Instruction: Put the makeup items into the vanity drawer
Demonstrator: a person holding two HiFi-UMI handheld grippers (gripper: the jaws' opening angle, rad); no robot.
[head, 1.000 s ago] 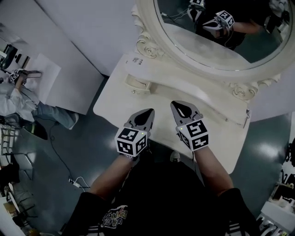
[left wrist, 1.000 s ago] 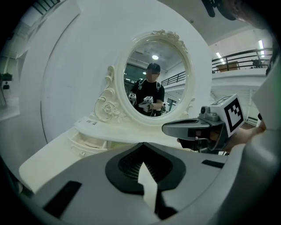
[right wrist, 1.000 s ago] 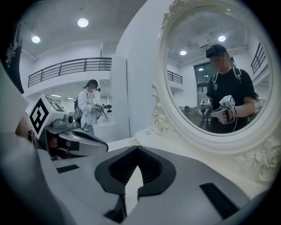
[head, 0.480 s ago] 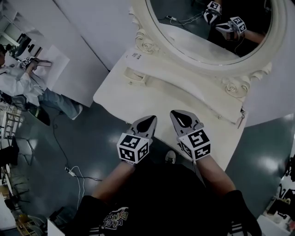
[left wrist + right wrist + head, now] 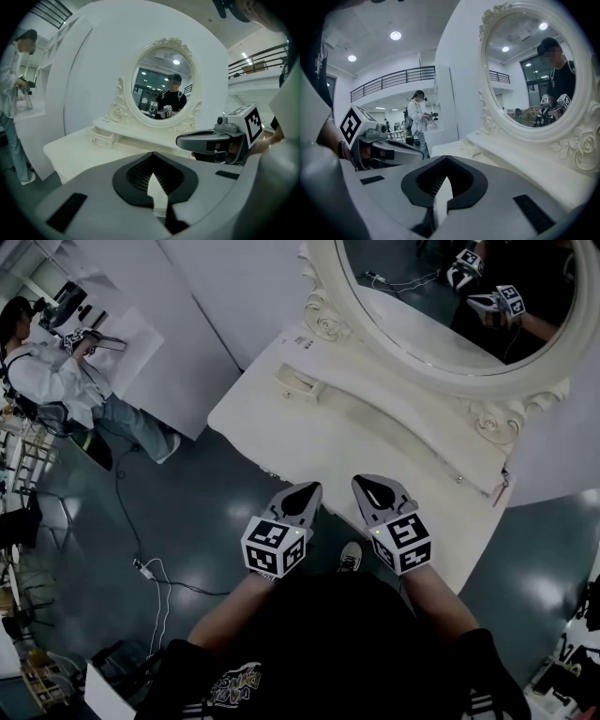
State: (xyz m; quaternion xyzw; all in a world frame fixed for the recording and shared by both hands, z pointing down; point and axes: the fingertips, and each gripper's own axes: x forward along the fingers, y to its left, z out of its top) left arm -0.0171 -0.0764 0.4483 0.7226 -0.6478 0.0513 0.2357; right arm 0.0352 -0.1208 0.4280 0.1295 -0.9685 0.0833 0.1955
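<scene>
Vanity drawer (image 5: 300,383): a small unit at the left end of the raised shelf (image 5: 394,413) below the oval mirror (image 5: 450,296). It lies across the desk (image 5: 309,442), ahead and left of both tongs. Its long axis runs along the shelf, and its front faces the desk's near edge. Left tongs (image 5: 305,491), the nearer pair, and right tongs (image 5: 370,486) are closed on nothing at that edge. No makeup items appear in any view.

Vanity top (image 5: 328,446) lies open ahead; mirror frame (image 5: 405,352) and small drawer box (image 5: 300,382) bar its back.
</scene>
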